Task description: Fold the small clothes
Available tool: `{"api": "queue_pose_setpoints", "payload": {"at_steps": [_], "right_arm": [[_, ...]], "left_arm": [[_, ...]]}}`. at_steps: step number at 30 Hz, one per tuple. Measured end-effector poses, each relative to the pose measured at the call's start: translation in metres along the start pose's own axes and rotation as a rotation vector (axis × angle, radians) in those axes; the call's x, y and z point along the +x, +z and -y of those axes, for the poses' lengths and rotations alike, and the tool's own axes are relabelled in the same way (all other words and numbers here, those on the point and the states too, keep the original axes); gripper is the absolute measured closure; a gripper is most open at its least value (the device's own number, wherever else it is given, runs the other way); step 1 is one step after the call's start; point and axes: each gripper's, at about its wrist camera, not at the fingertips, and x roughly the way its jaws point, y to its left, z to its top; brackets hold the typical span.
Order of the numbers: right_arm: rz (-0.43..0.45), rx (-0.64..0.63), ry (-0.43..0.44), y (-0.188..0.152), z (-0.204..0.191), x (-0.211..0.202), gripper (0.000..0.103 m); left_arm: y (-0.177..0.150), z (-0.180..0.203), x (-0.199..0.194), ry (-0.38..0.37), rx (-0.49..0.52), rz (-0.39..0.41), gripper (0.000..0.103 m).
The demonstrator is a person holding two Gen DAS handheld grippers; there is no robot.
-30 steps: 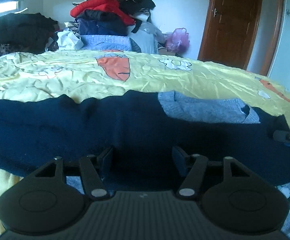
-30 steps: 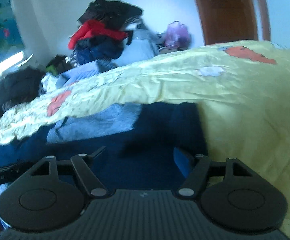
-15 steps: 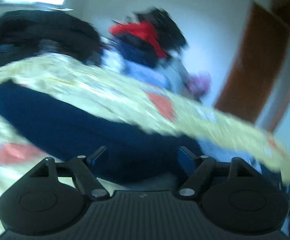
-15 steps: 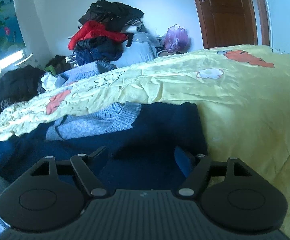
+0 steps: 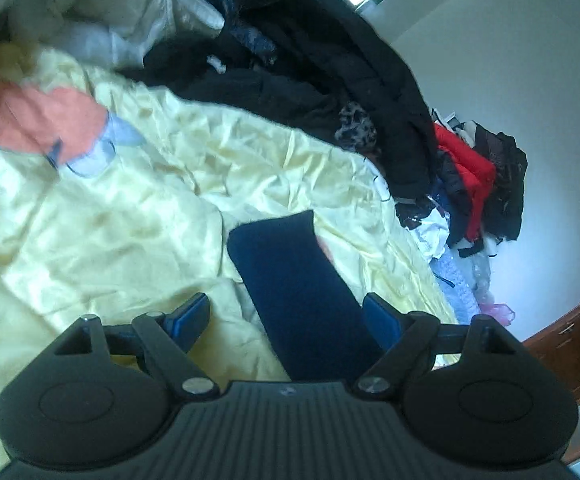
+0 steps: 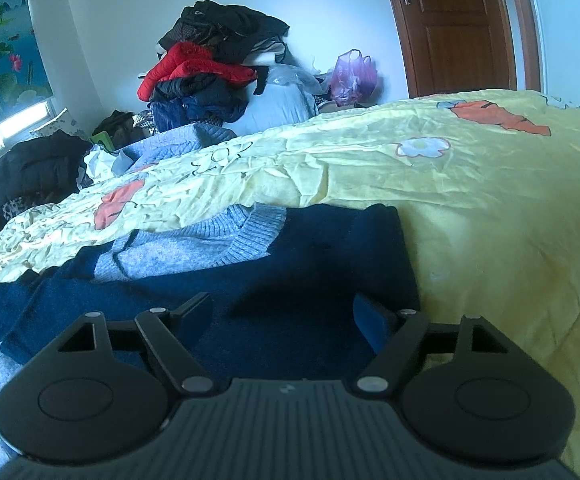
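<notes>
Since a second ago my left gripper [image 5: 285, 316] has swung away from the middle of the sweater and rolled, so its view is now tilted and looks along a navy sleeve [image 5: 296, 292] instead of across the whole garment. My right one has hardly moved.

From the left wrist: the sleeve lies flat on the yellow bedspread [image 5: 129, 216], its squared cuff end pointing away from me. The fingers stand wide apart with the sleeve running up between them, closer to the right-hand finger; I cannot tell whether either pad touches it. An orange patch [image 5: 37, 120] printed on the bedspread shows at the upper left. Beyond the bed edge a black coat [image 5: 330, 64] is heaped, and farther off a pile with a red jacket [image 5: 470, 168]. A strip of brown door [image 5: 570, 348] sits at the lower right.

From the right wrist: my right gripper [image 6: 283, 316] is spread open low over the navy sweater [image 6: 298, 264], which lies spread on the bedspread [image 6: 490, 208]. Its grey collar [image 6: 225, 244] faces away from me, and the sweater's right edge ends just beyond my right-hand finger. Nothing is pinched between the fingers. Behind the bed are the clothes pile [image 6: 205, 72], a pink plastic bag [image 6: 354, 76] and the door [image 6: 458, 24].
</notes>
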Motion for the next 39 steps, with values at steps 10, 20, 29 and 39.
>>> {"api": "queue_pose_setpoints", "payload": {"at_steps": [10,20,29,39], "right_arm": [[0.005,0.012,0.006,0.0,0.002,0.0,0.023],[0.007,0.015,0.009,0.0,0.002,-0.001,0.023],[0.008,0.02,0.012,0.0,0.003,-0.001,0.023],[0.012,0.035,0.022,0.0,0.006,-0.001,0.023]], "left_arm": [[0.009,0.015,0.032,0.091,0.097,0.012,0.059],[0.001,0.029,0.034,0.16,0.208,0.059,0.096],[-0.102,0.145,-0.031,-0.11,0.666,0.184,0.096],[-0.241,0.181,-0.037,-0.306,0.655,-0.082,0.096]]}}
